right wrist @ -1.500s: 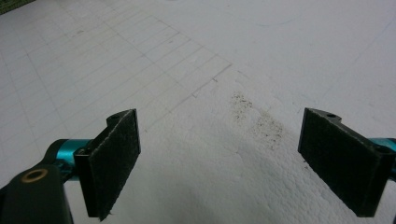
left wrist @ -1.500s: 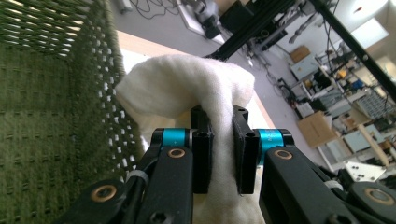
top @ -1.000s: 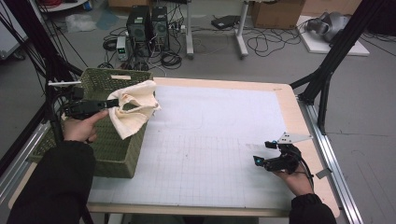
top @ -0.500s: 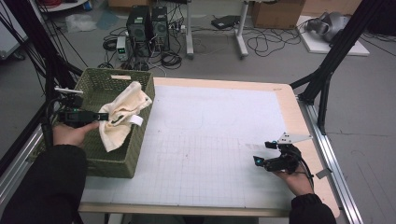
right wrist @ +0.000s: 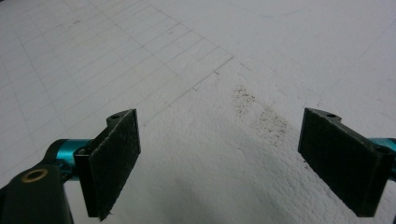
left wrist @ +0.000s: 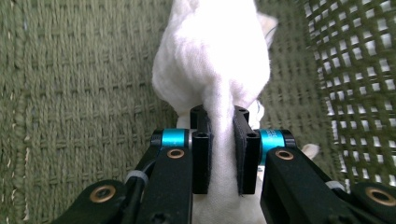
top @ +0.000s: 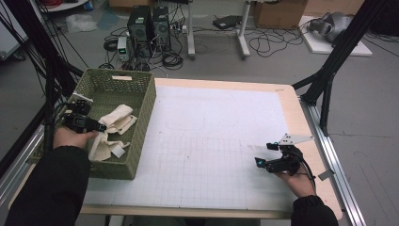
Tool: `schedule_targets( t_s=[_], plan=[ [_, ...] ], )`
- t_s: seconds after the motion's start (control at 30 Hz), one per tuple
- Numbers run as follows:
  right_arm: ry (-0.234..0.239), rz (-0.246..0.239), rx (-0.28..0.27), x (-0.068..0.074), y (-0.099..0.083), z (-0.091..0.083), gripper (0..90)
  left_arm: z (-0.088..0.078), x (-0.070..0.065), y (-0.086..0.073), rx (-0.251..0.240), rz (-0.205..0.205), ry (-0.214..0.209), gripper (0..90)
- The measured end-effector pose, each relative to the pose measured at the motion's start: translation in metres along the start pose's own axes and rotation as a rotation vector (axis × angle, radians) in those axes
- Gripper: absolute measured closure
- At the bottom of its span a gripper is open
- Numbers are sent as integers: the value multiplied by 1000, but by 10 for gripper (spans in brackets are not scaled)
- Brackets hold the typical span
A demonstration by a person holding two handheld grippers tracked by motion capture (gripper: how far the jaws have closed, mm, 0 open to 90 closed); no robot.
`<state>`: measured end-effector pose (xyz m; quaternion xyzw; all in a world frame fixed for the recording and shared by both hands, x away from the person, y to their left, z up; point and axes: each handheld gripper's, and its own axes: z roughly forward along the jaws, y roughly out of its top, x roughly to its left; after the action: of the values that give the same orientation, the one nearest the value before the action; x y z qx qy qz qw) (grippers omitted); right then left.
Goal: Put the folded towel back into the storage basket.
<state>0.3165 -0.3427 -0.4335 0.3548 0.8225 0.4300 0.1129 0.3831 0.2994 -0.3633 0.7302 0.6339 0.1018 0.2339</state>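
The step in hand was judged to be the placing of the white cloth (top: pixel 112 132) into the green woven basket (top: pixel 141 101), which stood at the left edge of the bench (top: pixel 216 141)

The left tongs (top: pixel 99 128) were seen inside the basket near its left wall, held level and pointing right. In the left gripper view the pads (left wrist: pixel 201 149) were closed on a narrow pinched fold of the cloth (left wrist: pixel 215 60), with the rest bunched beyond the tips against the basket's woven floor (left wrist: pixel 70 93) and its open-mesh wall (left wrist: pixel 359 84). The cloth was noted as lying crumpled in the near half of the basket, most of it resting on the floor, with a small tag (top: pixel 117 151) showing at its near edge. Whether the gripped fold itself rested on the floor could not be told

The right tongs (top: pixel 264 155) were seen at the near right of the bench, well apart from the basket. In the right gripper view the pads (right wrist: pixel 114 158) stood wide apart over the bare white gridded mat (right wrist: pixel 187 56), with nothing between them

Progress was judged as nearly complete: the cloth was already within the basket walls and only the release remained. The next move was judged to call for the left pads to be parted so that the fold drops free, then for the tongs to be lifted straight up clear of the rim without snagging the fabric. A loose fold catching on a pad was noted as the main risk
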Motion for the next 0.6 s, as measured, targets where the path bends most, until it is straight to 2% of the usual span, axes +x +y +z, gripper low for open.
schedule_targets(
  t_s=[0.1,0.13,0.27,0.37,0.4,0.43,0.5,0.6],
  plan=[
    [6,-1,12,1,0,2,123,8,-4,5,57,32,37,802],
    [6,-3,12,1,0,2,123,11,-7,7,83,55,57,802],
    [7,2,18,1,0,3,123,23,-12,9,160,105,74,802],
    [7,1,19,1,-1,4,123,36,-11,4,265,146,111,802],
    [8,2,20,1,-1,4,123,39,-11,3,281,152,108,800],
    [9,0,22,1,-1,5,123,41,-11,2,281,167,107,797],
    [9,0,25,1,-1,5,123,40,-11,3,281,169,102,790],
    [8,0,25,1,-1,6,123,37,-11,3,263,167,70,733]
  ],
)
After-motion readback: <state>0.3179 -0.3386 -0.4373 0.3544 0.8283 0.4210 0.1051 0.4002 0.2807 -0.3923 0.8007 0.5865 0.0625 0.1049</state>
